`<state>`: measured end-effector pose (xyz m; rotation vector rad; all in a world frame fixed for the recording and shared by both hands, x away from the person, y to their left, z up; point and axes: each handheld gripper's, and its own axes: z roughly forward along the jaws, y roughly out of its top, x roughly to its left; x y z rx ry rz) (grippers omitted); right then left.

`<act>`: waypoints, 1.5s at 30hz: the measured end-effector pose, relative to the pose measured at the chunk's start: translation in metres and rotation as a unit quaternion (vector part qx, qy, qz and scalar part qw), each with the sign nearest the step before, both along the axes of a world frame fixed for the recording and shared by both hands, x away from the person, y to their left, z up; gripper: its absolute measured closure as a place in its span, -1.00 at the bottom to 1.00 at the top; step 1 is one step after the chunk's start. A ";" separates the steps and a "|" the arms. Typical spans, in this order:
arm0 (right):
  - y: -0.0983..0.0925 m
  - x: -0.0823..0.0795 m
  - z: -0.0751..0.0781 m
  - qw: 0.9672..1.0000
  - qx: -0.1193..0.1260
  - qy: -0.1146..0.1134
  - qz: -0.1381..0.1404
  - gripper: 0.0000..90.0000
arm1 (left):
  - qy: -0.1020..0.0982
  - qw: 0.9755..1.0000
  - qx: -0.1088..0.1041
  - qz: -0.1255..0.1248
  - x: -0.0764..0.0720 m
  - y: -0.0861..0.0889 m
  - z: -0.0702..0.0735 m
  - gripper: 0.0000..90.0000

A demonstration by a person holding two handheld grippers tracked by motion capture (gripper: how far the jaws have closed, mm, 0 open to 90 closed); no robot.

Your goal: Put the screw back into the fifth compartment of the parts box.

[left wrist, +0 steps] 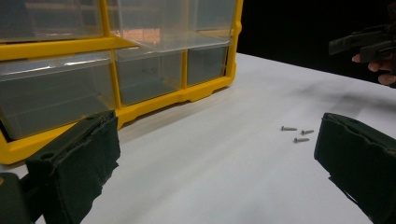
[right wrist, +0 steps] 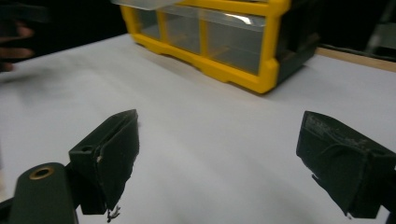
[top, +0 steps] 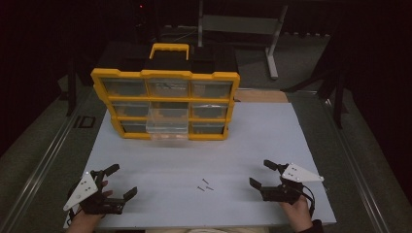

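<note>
A yellow organizer (top: 165,103) with clear drawers stands at the back of the white table sheet (top: 252,141); its middle drawer (top: 166,122) is pulled out toward me. Three small screws (top: 204,185) lie on the sheet between the two grippers, and they lie ahead of the left jaws as screws (left wrist: 295,133). My left gripper (top: 121,180) rests open at the front left, nothing between its jaws. At the front right my right gripper (top: 263,174) is open too and holds nothing. The organizer (right wrist: 219,42) sits beyond the right jaws.
A grey metal stand (top: 272,39) rises behind the table at the back right. A wooden strip (top: 262,95) edges the sheet behind the organizer. The other hand and gripper (left wrist: 373,46) show far off in the left gripper view.
</note>
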<state>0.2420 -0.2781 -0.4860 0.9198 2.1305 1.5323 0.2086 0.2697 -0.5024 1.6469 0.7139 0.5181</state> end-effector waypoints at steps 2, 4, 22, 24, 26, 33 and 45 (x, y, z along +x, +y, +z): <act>0.003 0.002 0.002 1.000 -0.002 0.004 0.005 -0.70 | 0.002 1.000 -0.002 0.001 0.000 0.000 0.000 -0.97; 0.006 0.004 0.004 1.000 -0.004 0.010 0.013 -0.70 | 0.003 1.000 -0.003 0.000 0.000 0.000 0.000 -0.97; 0.045 0.023 0.017 0.997 -0.006 0.026 0.077 -0.69 | 0.008 1.000 0.005 -0.006 0.001 -0.002 -0.001 -0.97; 0.050 0.026 0.018 0.996 -0.005 0.030 0.084 -0.69 | 0.008 1.000 0.005 -0.006 0.001 -0.002 -0.001 -0.97; 0.055 0.028 0.019 0.995 -0.008 0.030 0.090 -0.67 | 0.008 1.000 0.005 -0.006 0.001 -0.002 -0.001 -0.97; 0.076 0.033 0.021 0.993 -0.024 0.032 0.114 -0.58 | 0.010 1.000 0.004 -0.007 0.001 -0.002 -0.002 -0.97; 0.113 0.040 0.010 0.982 -0.063 0.050 0.174 -0.22 | 0.011 1.000 0.005 -0.006 0.001 -0.002 -0.002 -0.97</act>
